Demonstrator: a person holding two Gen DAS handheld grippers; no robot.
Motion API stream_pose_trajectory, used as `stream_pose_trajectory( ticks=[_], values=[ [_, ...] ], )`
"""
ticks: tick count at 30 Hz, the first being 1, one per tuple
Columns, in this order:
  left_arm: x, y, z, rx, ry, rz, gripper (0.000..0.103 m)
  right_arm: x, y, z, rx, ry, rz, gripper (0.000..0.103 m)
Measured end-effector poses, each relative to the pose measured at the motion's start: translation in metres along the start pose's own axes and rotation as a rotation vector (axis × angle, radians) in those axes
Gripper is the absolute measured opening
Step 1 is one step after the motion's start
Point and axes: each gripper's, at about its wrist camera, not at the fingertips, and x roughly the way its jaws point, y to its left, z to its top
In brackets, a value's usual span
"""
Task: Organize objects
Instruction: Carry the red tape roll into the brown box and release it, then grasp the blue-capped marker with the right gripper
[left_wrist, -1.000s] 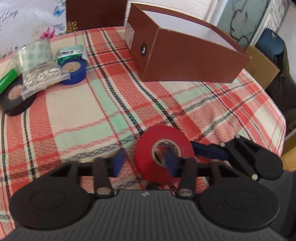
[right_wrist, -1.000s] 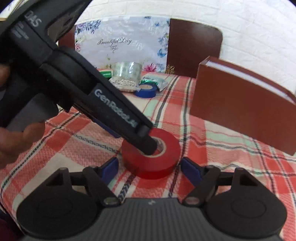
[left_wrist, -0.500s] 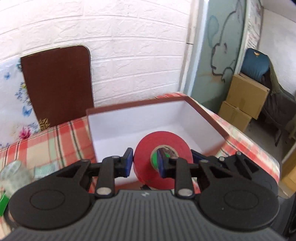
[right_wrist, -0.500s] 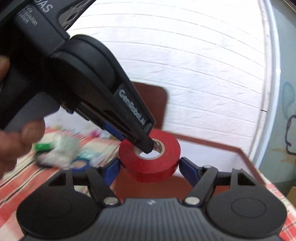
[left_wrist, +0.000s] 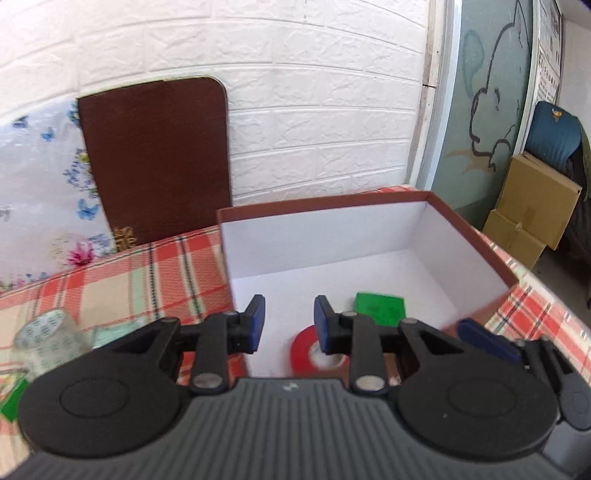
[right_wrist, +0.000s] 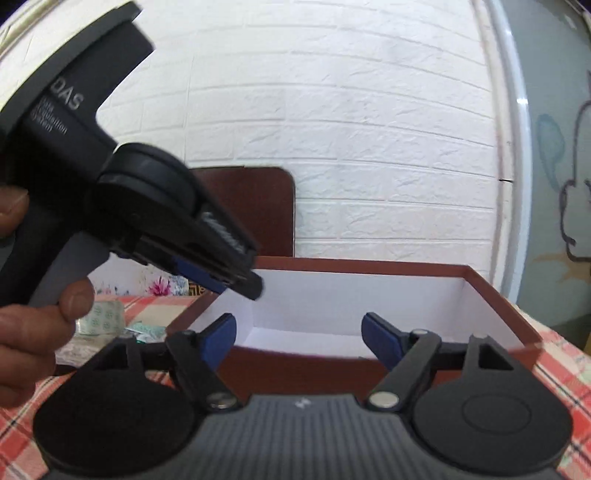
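The red tape roll (left_wrist: 306, 352) lies on the white floor of the brown box (left_wrist: 469, 236), partly hidden behind my left gripper's right finger. A green packet (left_wrist: 380, 308) lies in the box beside it. My left gripper (left_wrist: 289, 320) is open and empty above the box's near side. My right gripper (right_wrist: 299, 339) is open and empty, just in front of the box (right_wrist: 487, 291). The left gripper (right_wrist: 236, 282) shows in the right wrist view, over the box's left corner. A right fingertip (left_wrist: 480, 338) shows in the left wrist view.
A clear tape roll (left_wrist: 48, 339) and other small items sit on the plaid tablecloth (left_wrist: 140, 280) left of the box. A brown board (left_wrist: 155, 162) leans on the white brick wall behind. Cardboard boxes (left_wrist: 535, 206) stand off the table at right.
Both grippers carried the red tape roll from the table up over the box. The left gripper let go of it, and the roll now lies inside the box.
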Motion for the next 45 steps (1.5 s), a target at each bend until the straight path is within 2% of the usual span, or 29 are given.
stream_pose_trajectory(
  ticks=[1, 4, 7, 10, 12, 18, 22, 32, 37, 39, 40, 43, 45],
  values=[
    [-0.005, 0.0, -0.005, 0.006, 0.001, 0.012, 0.034, -0.008, 0.001, -0.004, 0.011, -0.004, -0.014, 0.082],
    [-0.023, 0.004, -0.024, 0.024, 0.017, 0.056, 0.041, -0.027, 0.007, -0.017, 0.057, 0.032, 0.01, 0.103],
    [-0.035, 0.013, -0.045, 0.028, 0.05, 0.095, 0.043, -0.044, 0.014, -0.031, 0.115, 0.081, 0.031, 0.103],
    [-0.044, 0.024, -0.063, 0.017, 0.087, 0.136, 0.044, -0.056, 0.011, -0.043, 0.201, 0.079, 0.022, 0.103],
    [-0.049, 0.033, -0.073, 0.002, 0.108, 0.16, 0.045, -0.056, 0.017, -0.043, 0.207, 0.109, 0.028, 0.103],
    [-0.064, 0.065, -0.1, -0.04, 0.127, 0.23, 0.054, -0.061, 0.047, -0.045, 0.175, 0.198, 0.069, 0.103],
    [-0.072, 0.09, -0.116, -0.087, 0.134, 0.268, 0.054, -0.062, 0.073, -0.05, 0.128, 0.27, 0.119, 0.103],
    [-0.076, 0.154, -0.151, -0.193, 0.169, 0.342, 0.054, -0.06, 0.134, -0.065, -0.034, 0.375, 0.222, 0.103],
    [-0.08, 0.181, -0.163, -0.24, 0.167, 0.364, 0.055, -0.059, 0.153, -0.07, -0.087, 0.398, 0.244, 0.103],
    [-0.087, 0.196, -0.168, -0.254, 0.141, 0.376, 0.057, -0.055, 0.159, -0.07, -0.104, 0.417, 0.262, 0.103],
    [-0.091, 0.207, -0.17, -0.246, 0.125, 0.4, 0.058, -0.053, 0.162, -0.069, -0.116, 0.423, 0.273, 0.102],
    [-0.106, 0.251, -0.179, -0.243, 0.087, 0.544, 0.06, -0.043, 0.18, -0.065, -0.17, 0.421, 0.329, 0.086],
    [-0.117, 0.288, -0.191, -0.282, 0.062, 0.621, 0.06, -0.033, 0.2, -0.061, -0.228, 0.421, 0.393, 0.067]
  ],
)
